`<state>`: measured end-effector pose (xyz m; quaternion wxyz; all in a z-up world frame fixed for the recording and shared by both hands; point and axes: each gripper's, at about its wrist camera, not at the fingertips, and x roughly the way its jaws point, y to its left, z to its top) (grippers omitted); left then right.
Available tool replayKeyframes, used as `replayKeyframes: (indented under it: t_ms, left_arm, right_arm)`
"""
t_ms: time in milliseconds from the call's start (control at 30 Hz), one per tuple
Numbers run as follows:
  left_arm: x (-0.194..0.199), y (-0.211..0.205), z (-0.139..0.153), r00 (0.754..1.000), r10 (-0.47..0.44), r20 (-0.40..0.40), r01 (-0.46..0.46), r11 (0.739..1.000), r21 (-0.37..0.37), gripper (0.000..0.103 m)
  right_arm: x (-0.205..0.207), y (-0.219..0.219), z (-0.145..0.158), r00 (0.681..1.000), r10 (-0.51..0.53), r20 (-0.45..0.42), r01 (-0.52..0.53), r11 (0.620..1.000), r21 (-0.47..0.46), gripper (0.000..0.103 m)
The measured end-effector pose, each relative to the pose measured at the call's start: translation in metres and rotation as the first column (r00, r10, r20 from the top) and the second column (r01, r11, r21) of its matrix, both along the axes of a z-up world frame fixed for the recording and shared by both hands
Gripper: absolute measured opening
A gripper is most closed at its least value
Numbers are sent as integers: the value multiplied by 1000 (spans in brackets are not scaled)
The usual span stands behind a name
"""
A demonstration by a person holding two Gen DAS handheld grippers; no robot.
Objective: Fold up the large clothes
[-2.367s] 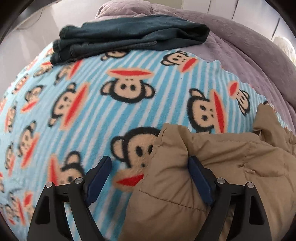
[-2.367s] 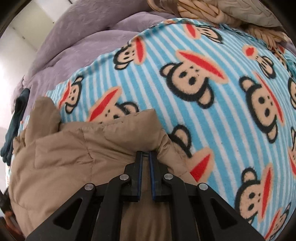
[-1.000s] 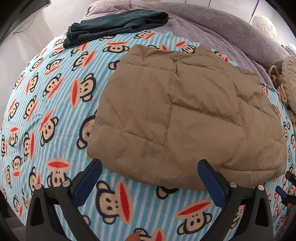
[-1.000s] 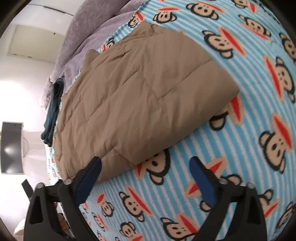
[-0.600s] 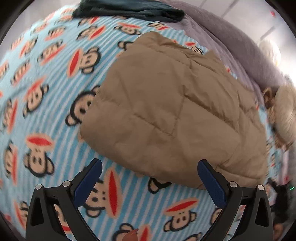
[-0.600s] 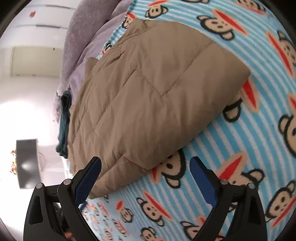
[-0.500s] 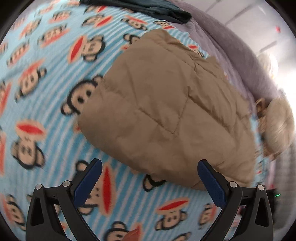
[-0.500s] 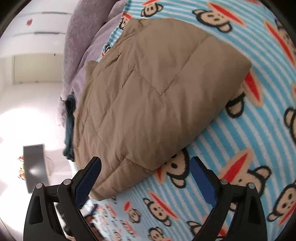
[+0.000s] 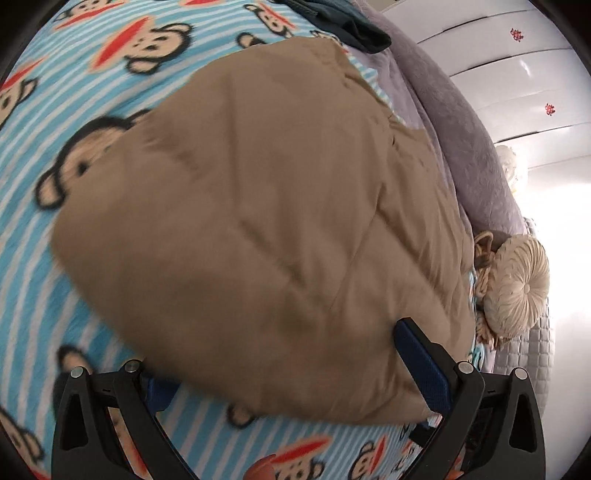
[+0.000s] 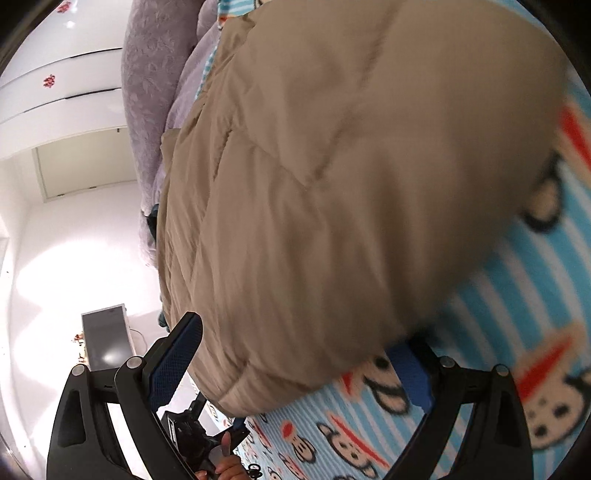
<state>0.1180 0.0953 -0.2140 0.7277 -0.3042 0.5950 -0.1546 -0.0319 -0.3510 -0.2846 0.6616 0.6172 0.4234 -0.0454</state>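
A folded tan quilted jacket [image 9: 258,221] lies on the monkey-print blue striped blanket [image 9: 44,258]. My left gripper [image 9: 291,373] is open, its jaws straddling the jacket's near edge, the left finger partly under the fabric. In the right wrist view the same jacket [image 10: 332,184] fills the frame. My right gripper [image 10: 295,362] is open around the jacket's near folded corner, one finger on each side. The left gripper shows at the bottom of the right wrist view [image 10: 207,435].
Dark blue jeans [image 9: 343,22] lie folded at the blanket's far edge. A purple quilt [image 9: 461,129] runs along the right. A round cream cushion [image 9: 517,284] sits beyond the jacket. White wardrobe doors [image 9: 517,55] stand behind. A monitor [image 10: 107,336] stands by the wall.
Both grippers have moved in close to the jacket from opposite ends and tilted. Their open jaws now straddle its edges. The jacket stays folded on the blanket.
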Motion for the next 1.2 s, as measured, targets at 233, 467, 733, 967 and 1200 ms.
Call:
replayKeyframes:
  t_ms: [233, 467, 733, 967, 1200]
  left_arm:
    - [22, -3, -12, 995, 101, -7, -101, 995, -10, 103]
    - [21, 13, -10, 987, 159, -10, -159, 979, -124, 34]
    - [5, 16, 38, 987, 24, 157, -10, 996, -93, 20]
    - [-54, 41, 66, 984, -68, 163, 82, 993, -85, 20]
    - [-132, 73, 59, 990, -120, 70, 125, 990, -72, 20]
  right_arm:
    - [13, -4, -15, 998, -46, 39, 44, 998, 36, 98]
    - [4, -8, -20, 996, -91, -11, 92, 991, 100, 65]
    - [-12, -7, 1, 997, -37, 68, 30, 994, 103, 24]
    - [-64, 2, 30, 997, 48, 60, -51, 998, 46, 23]
    - [-146, 13, 35, 998, 60, 12, -60, 995, 74, 23]
